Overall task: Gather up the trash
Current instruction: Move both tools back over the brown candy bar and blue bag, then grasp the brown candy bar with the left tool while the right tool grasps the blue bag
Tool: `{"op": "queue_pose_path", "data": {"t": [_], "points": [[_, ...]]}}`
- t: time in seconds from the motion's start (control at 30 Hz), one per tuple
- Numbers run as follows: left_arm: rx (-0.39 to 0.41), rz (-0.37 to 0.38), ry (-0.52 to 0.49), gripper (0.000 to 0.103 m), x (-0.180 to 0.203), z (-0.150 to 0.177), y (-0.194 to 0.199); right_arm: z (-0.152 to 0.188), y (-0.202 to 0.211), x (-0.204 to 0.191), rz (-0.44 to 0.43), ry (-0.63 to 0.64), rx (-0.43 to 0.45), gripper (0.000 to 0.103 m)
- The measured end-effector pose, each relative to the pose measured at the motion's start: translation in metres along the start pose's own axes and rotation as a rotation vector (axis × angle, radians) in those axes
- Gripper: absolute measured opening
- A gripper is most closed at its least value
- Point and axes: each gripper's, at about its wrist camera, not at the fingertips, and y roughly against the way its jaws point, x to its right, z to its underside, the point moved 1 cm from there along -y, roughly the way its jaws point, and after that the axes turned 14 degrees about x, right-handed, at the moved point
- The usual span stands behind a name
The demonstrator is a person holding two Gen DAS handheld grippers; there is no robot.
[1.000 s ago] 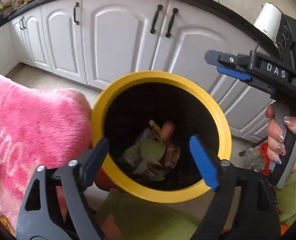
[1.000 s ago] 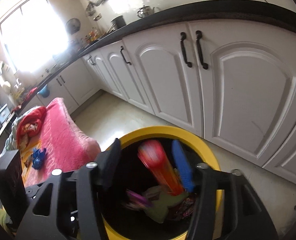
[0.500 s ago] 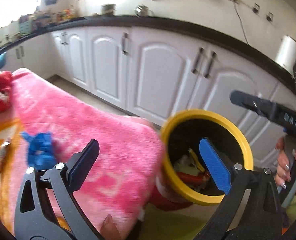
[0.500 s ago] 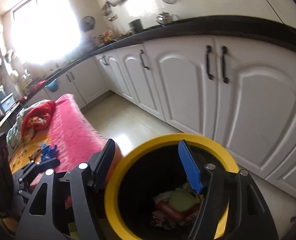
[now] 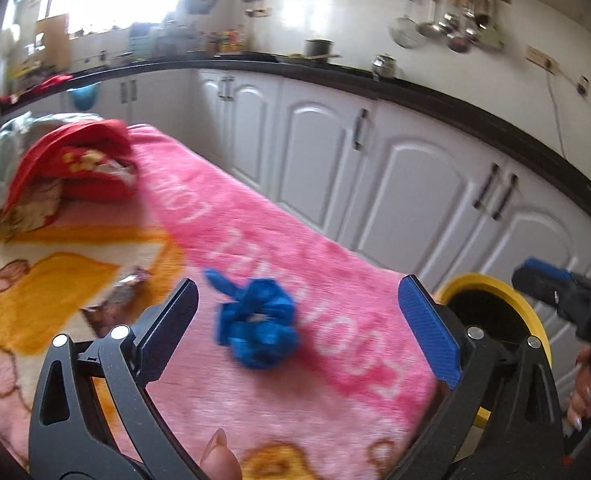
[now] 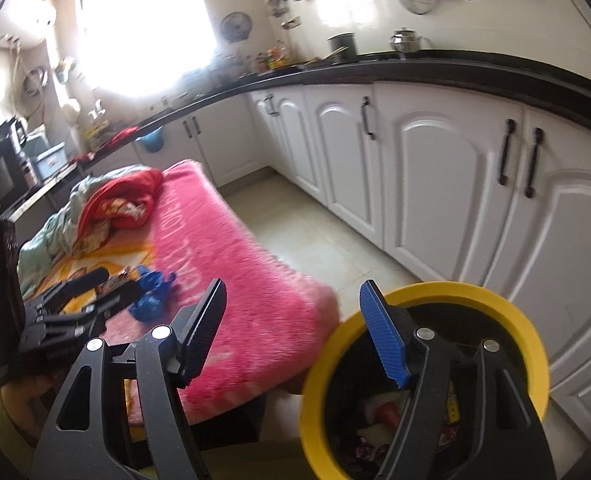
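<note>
Blue wrapper (image 5: 257, 322) lying mid-blanket (image 5: 327, 380), yellow bin (image 6: 427, 300) beside the edge.
Left gripper (image 5: 299, 320) and right gripper (image 6: 293, 332) are being held spread, empty.

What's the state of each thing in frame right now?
Left tongs: open, empty.
Right tongs: open, empty.
Yellow-rimmed bin: upright, uncovered, trash inside.
Blue crumpled wrapper: lying loose on the pink blanket.
Cabinet doors: shut.

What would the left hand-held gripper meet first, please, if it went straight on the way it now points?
Most likely the crumpled blue wrapper, which lies on the pink blanket between the open fingers of the left hand-held gripper. Depth is unclear, so it may meet the blanket itself.
</note>
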Motion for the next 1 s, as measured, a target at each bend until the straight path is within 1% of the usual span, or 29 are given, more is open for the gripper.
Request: {"op": "queue_pose_path", "data": {"t": [0.23,0.3,0.4,0.53,0.6,0.7,0.87,0.9,0.93,0.97,1.0], "points": [[0.023,-0.098,0.065,0.092,-0.051,-0.006,0.005,0.006,-0.03,-0.048,-0.085,0.057,-0.067,0.067],[0.014,-0.134,0.089,0.092,-0.068,-0.005,0.004,0.01,-0.041,-0.061,-0.114,0.065,-0.091,0.067],[0.004,-0.169,0.136,0.092,-0.092,-0.002,0.004,0.015,-0.056,-0.08,-0.147,0.093,-0.122,0.067],[-0.018,-0.212,0.183,0.092,-0.118,0.004,0.003,0.023,-0.079,-0.101,-0.179,0.121,-0.173,0.066],[-0.029,-0.217,0.202,0.092,-0.127,0.007,0.001,0.028,-0.09,-0.111,-0.194,0.125,-0.195,0.066],[-0.048,-0.225,0.236,0.092,-0.14,0.013,-0.003,0.034,-0.105,-0.125,-0.22,0.131,-0.234,0.062],[-0.092,-0.199,0.275,0.082,-0.151,0.02,-0.016,0.044,-0.126,-0.141,-0.265,0.109,-0.293,0.059],[-0.106,-0.187,0.279,0.079,-0.151,0.022,-0.02,0.047,-0.13,-0.143,-0.267,0.107,-0.306,0.059],[-0.123,-0.175,0.282,0.072,-0.15,0.024,-0.024,0.049,-0.134,-0.144,-0.268,0.105,-0.32,0.057],[-0.144,-0.168,0.282,0.069,-0.15,0.027,-0.029,0.053,-0.14,-0.146,-0.265,0.098,-0.337,0.056],[-0.171,-0.16,0.281,0.065,-0.149,0.03,-0.034,0.056,-0.143,-0.146,-0.265,0.089,-0.347,0.051]]}}
